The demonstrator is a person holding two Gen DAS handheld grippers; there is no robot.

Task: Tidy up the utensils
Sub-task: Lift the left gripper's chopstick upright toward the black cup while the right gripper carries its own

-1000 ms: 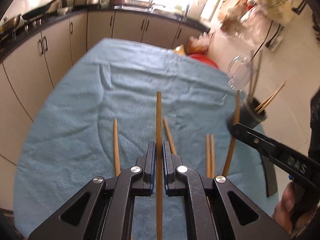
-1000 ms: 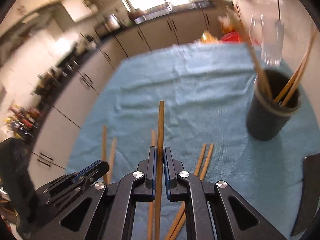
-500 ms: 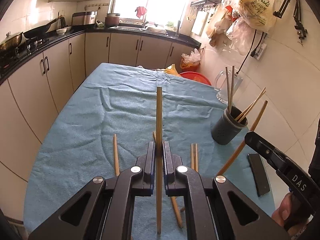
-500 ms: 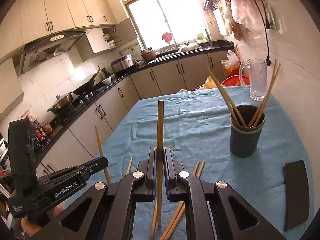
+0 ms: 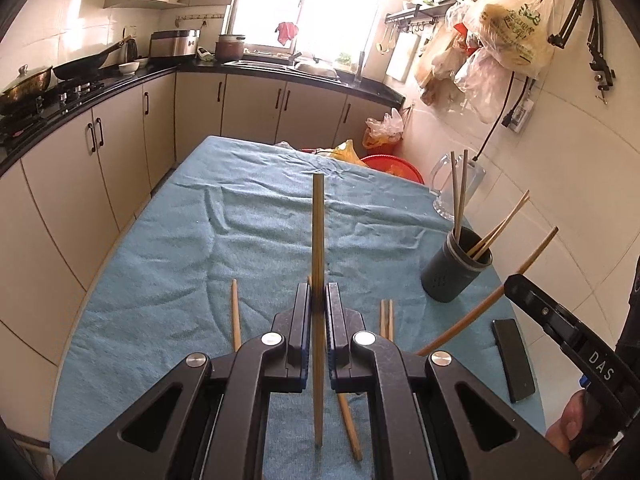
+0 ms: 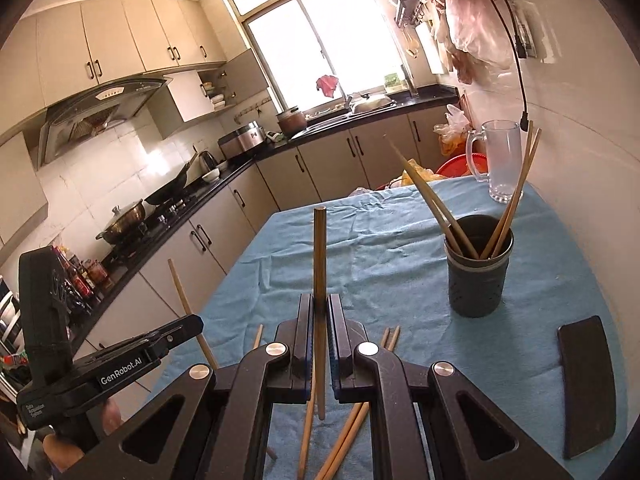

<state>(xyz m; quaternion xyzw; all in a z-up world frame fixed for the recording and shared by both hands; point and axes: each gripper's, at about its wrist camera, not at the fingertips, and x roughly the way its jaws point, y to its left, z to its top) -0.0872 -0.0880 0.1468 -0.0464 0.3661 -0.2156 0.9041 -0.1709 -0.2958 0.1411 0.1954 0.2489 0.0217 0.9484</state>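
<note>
**Q:** Which step is in hand, and where do the grippers stand?

**A:** I am in the carry step. My left gripper [image 5: 319, 312] is clenched on one chopstick [image 5: 318, 248]; my right gripper [image 6: 319, 320] is clenched on another chopstick [image 6: 320, 256]. Both sticks stand upright, clear of the desk [image 5: 160, 264]. Loose chopsticks [image 6: 348, 436] lie beneath the right gripper at 6 o'clock. The holder [image 6: 476, 280] stands at 2 o'clock, four sticks already inside.

**Q:** What does the next move call for?

**A:** I judge each stick must be brought above the holder's mouth, tipped down, then released, one gripper at a time.

**Q:** What differs from a second ago?

**A:** Both grippers have risen and the cameras have tilted up: more kitchen shows and the holder sits farther off. Grips unchanged.
</note>
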